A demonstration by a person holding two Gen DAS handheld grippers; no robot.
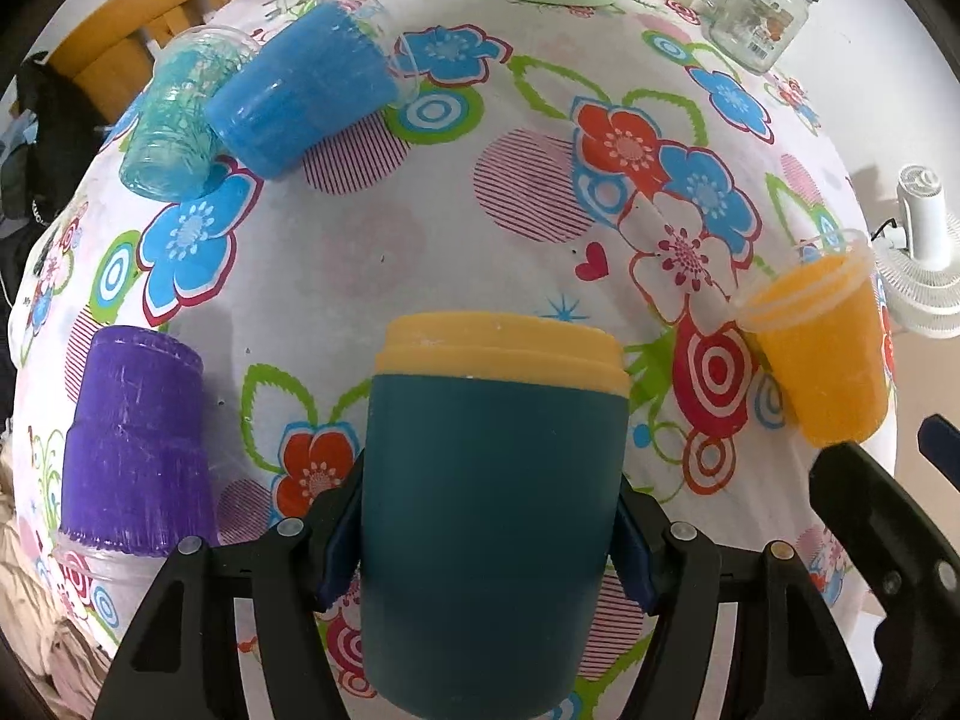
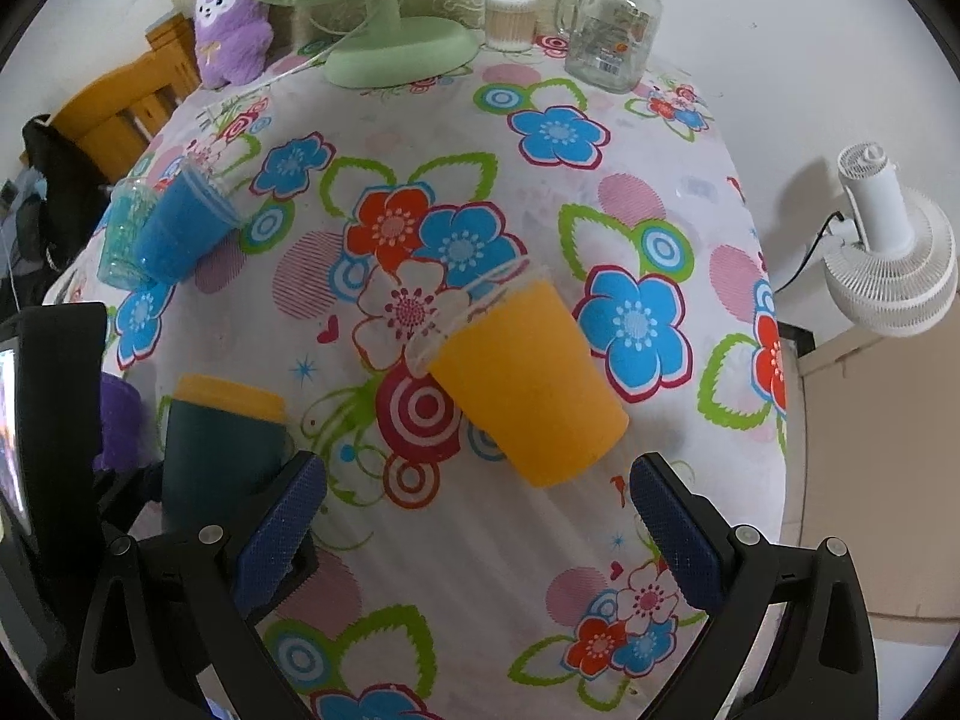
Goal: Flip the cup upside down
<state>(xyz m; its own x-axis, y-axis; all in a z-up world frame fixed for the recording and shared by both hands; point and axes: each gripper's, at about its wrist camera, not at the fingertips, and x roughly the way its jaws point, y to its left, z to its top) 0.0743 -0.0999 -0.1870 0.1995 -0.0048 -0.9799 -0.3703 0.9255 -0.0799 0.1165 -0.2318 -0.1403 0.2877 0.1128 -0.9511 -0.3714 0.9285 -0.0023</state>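
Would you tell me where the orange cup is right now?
The orange cup lies on its side mid-table, just ahead of the open right gripper, right of the teal cup held by the left gripper.

Matt plastic, clear plastic, glass and printed cloth

The teal cup (image 1: pixel 492 516) looks matt, smooth plastic with a dull yellow band; the purple cup (image 1: pixel 135 438) at nine o'clock is scuffed, frosted plastic. At two o'clock the orange cup (image 2: pixel 528 384) has a grainy finish under clear glossy plastic, like the blue cup (image 1: pixel 300 96) at eleven. The tablecloth (image 2: pixel 468 546) is thin printed cloth. The jar (image 2: pixel 612 30) at twelve is shiny glass; gripper pads (image 2: pixel 279 534) show knurled blue rubber.
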